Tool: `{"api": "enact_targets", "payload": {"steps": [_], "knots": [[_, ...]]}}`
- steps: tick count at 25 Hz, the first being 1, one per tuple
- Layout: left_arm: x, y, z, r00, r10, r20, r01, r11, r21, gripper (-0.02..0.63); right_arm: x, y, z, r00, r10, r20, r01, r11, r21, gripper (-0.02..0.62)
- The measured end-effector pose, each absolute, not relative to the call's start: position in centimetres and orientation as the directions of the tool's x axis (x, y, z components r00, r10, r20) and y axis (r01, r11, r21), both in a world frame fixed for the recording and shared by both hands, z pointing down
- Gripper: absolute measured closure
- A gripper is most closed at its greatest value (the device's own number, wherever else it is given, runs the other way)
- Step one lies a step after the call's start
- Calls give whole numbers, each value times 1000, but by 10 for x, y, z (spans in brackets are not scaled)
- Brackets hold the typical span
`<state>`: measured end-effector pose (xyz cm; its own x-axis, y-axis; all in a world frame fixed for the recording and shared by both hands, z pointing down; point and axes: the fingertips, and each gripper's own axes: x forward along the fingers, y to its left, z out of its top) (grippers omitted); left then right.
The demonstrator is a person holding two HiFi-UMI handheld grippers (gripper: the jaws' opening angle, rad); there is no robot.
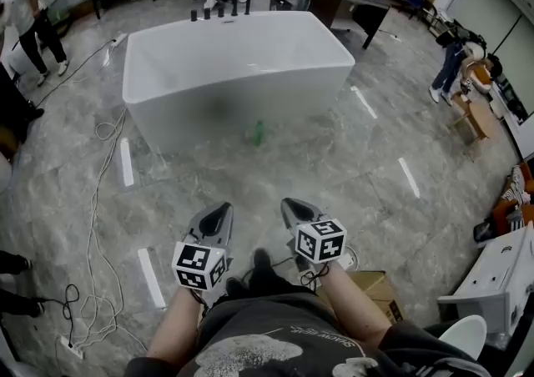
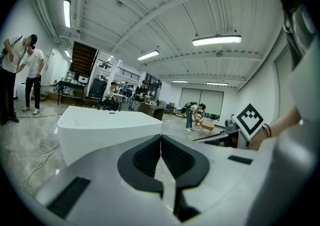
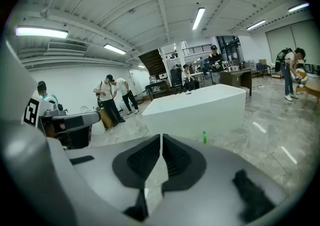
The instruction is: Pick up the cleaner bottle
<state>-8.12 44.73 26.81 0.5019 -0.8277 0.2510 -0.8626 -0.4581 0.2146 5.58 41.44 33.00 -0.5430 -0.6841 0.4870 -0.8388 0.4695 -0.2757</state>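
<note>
The left tool [image 1: 219, 215] is pointing forward and slightly down, its jaws pressed together with nothing between them, as the left gripper view [image 2: 161, 138] is showing. The right tool [image 1: 295, 207] is lying just beside it, tipped down a little more steeply, and its jaws are likewise meeting at the tips around nothing [image 3: 161, 138]. The two tools are running roughly parallel, close but apart, each carrying its marker cube at the rear: the left cube [image 1: 198, 265] and the right cube [image 1: 320, 240].

Behind the cubes, the person's bare left forearm [image 1: 178, 325] and right forearm [image 1: 355, 304] are reaching out from the body at about waist level, elbows tucked in. The person is standing on a grey marbled floor [image 1: 392, 200].

The cleaner bottle [image 1: 258, 133], small and green, is standing upright on the floor well ahead of both tools, just in front of the near wall of a white bathtub [image 1: 192, 121]. The right gripper view is showing the bottle [image 3: 204, 137] slightly right of its jaw line.

A cardboard box [image 1: 380, 290] is sitting by the person's right side, and loose cables [image 1: 102, 192] are trailing across the floor on the left.
</note>
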Motion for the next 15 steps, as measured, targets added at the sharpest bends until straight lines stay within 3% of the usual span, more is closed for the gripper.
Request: {"api": "enact_targets", "payload": {"steps": [9,15], "knots": [[-91,458,282,496,-832,247,-861,-436,260,591,65,433,328,-561,-697,446,-826,509,-242,560],[-96,428,293,475,-837,270,-873,-410,265,591,99,388,345,-495,-740,456,-869,402,-289,560]]}}
